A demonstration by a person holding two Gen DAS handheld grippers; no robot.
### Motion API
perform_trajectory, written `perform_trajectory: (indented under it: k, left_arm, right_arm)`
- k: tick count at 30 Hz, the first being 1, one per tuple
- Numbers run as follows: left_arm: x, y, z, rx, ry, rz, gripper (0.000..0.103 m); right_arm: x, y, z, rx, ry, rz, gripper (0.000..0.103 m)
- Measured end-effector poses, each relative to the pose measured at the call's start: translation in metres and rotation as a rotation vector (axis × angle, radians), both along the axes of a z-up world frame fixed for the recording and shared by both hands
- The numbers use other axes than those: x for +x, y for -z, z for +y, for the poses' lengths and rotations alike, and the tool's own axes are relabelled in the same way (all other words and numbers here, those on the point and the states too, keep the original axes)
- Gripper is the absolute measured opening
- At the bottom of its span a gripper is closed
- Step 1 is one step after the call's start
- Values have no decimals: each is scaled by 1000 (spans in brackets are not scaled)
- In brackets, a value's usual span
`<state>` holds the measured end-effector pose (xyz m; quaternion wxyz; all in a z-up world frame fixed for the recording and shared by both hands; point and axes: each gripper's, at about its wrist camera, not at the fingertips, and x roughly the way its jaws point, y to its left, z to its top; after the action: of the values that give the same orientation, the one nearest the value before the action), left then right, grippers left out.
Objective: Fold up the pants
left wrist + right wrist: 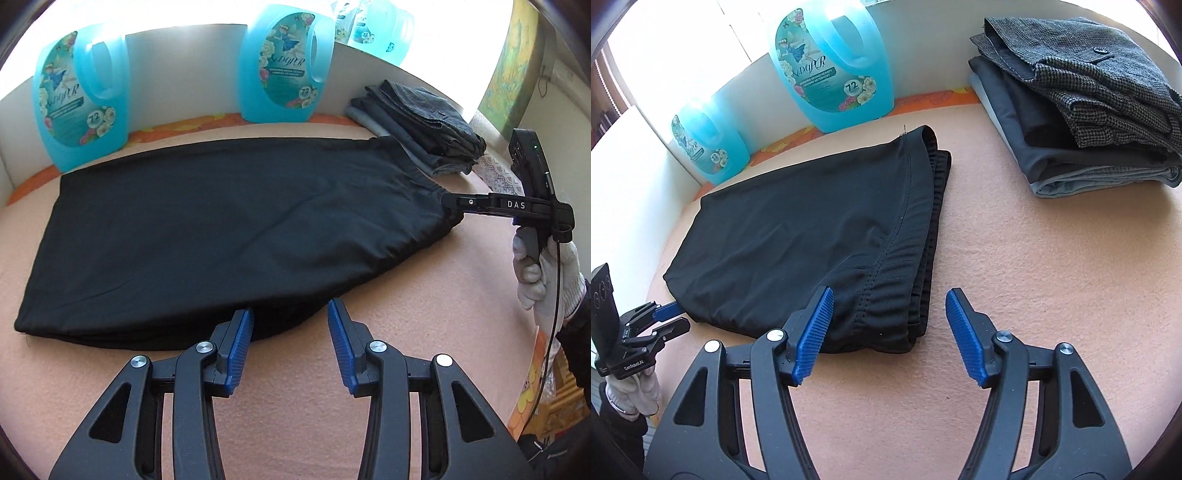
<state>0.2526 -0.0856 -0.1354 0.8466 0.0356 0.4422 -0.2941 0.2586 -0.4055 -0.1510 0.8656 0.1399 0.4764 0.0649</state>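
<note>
The black pants (221, 236) lie folded in layers on the pink surface, waistband end at the right; they also show in the right wrist view (820, 236). My left gripper (291, 317) is open at the pants' near edge, holding nothing. My right gripper (889, 301) is open, its left pad against the elastic waistband end, its right pad over bare surface. In the left wrist view the right gripper (452, 208) touches the waistband. The left gripper (666, 314) shows at the pants' far corner in the right wrist view.
A stack of folded trousers (1082, 110) sits at the back right, also in the left wrist view (417, 125). Blue detergent jugs (81, 99) (284, 62) (827, 62) stand along the white back wall. The pink surface (1034, 277) extends right of the pants.
</note>
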Motion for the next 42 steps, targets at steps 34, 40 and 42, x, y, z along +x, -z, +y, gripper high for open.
perform_trajectory:
  k: [34, 40, 42]
  left_arm:
    - [-25, -40, -100, 102, 307, -194, 36]
    - [-24, -24, -162, 149, 430, -194, 40]
    - [-26, -20, -179, 170, 458, -209, 41]
  right_arm:
    - [-12, 13, -2, 115, 44, 22, 34]
    - [-6, -6, -32, 163, 61, -34, 64]
    - [2, -15, -43, 163, 83, -50, 64]
